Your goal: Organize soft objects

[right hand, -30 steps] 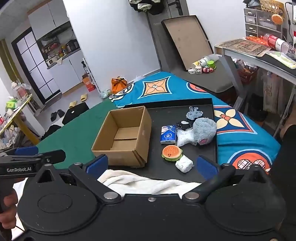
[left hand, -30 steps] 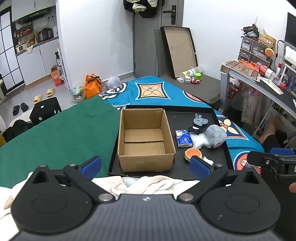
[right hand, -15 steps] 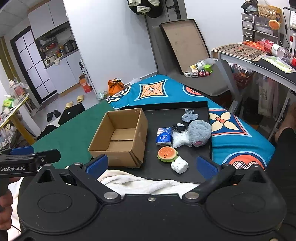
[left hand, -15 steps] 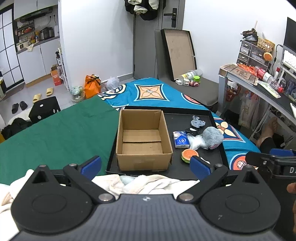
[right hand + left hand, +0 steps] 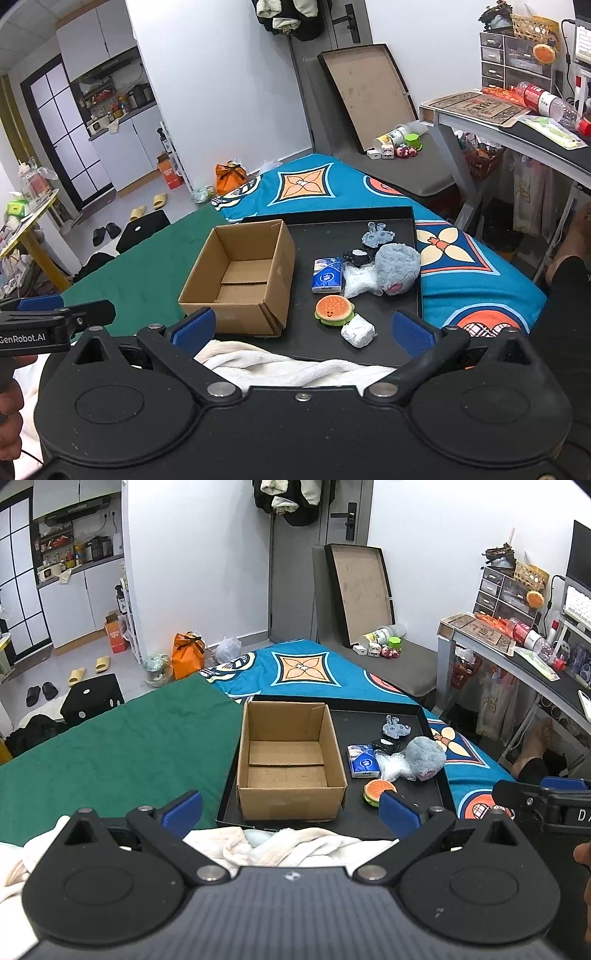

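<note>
An empty open cardboard box (image 5: 291,768) (image 5: 240,277) stands on the left of a black tray (image 5: 369,720) (image 5: 388,332). Right of it lie a blue tissue pack (image 5: 363,761) (image 5: 327,275), a grey plush (image 5: 423,757) (image 5: 397,267), a clear bag (image 5: 356,282), a small grey bunny toy (image 5: 395,728) (image 5: 377,234), a burger toy (image 5: 378,790) (image 5: 333,309) and a white wrapped lump (image 5: 357,329). My left gripper (image 5: 290,808) and right gripper (image 5: 303,326) are both open and empty, held back above a white cloth (image 5: 288,845) (image 5: 288,363) at the tray's near edge.
The tray rests on a bed with a green cover (image 5: 110,749) and a blue patterned sheet (image 5: 314,672). A desk (image 5: 517,653) stands at the right. A person's foot (image 5: 532,746) is under it. Bags and slippers lie on the floor behind.
Both grippers have pulled back and up a little, so the tray and box look smaller and farther. Nothing on the tray has moved.
</note>
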Motion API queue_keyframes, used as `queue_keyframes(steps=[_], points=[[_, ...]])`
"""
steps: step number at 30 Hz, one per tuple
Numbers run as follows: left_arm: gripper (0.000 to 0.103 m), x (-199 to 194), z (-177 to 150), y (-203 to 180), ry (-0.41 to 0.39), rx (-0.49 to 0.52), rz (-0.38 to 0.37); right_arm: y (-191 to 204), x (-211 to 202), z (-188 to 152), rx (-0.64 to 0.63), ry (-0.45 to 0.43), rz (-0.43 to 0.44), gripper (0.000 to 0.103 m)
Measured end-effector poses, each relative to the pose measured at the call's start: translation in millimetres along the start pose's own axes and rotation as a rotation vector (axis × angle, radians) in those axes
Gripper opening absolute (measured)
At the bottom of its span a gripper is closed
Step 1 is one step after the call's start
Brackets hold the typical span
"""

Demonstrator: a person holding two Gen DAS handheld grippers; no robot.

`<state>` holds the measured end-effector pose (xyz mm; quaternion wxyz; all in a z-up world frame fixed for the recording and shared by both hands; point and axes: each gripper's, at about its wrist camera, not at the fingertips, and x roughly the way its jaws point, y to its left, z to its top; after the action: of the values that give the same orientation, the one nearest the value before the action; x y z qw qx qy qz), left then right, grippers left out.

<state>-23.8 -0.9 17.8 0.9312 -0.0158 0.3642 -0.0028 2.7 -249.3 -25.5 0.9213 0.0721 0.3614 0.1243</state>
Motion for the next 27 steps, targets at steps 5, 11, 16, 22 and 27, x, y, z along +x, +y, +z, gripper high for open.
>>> queue_keyframes(steps=[5, 11, 16, 22, 27], points=[[0.101, -0.1, -0.9, 0.8, -0.001, 0.0, -0.002, 0.0, -0.5, -1.6, 0.0, -0.004, -0.005, 0.103], [0.101, -1.1, -3.7, 2.7, -0.002, 0.0, 0.0, 0.2, -1.2, -3.7, 0.002, -0.006, -0.015, 0.103], [0.101, -1.0, -4.2, 2.8, -0.001, 0.0, 0.0, -0.1, -1.6, -5.0, 0.002, -0.008, -0.017, 0.103], [0.101, -0.9, -4.4, 2.9, -0.001, 0.0, 0.0, -0.4, -1.4, -5.2, 0.0, -0.006, -0.019, 0.103], [0.101, -0.7, -5.2, 3.4, -0.002, 0.0, -0.001, -1.0, 0.0, -4.7, 0.001, -0.004, -0.018, 0.103]])
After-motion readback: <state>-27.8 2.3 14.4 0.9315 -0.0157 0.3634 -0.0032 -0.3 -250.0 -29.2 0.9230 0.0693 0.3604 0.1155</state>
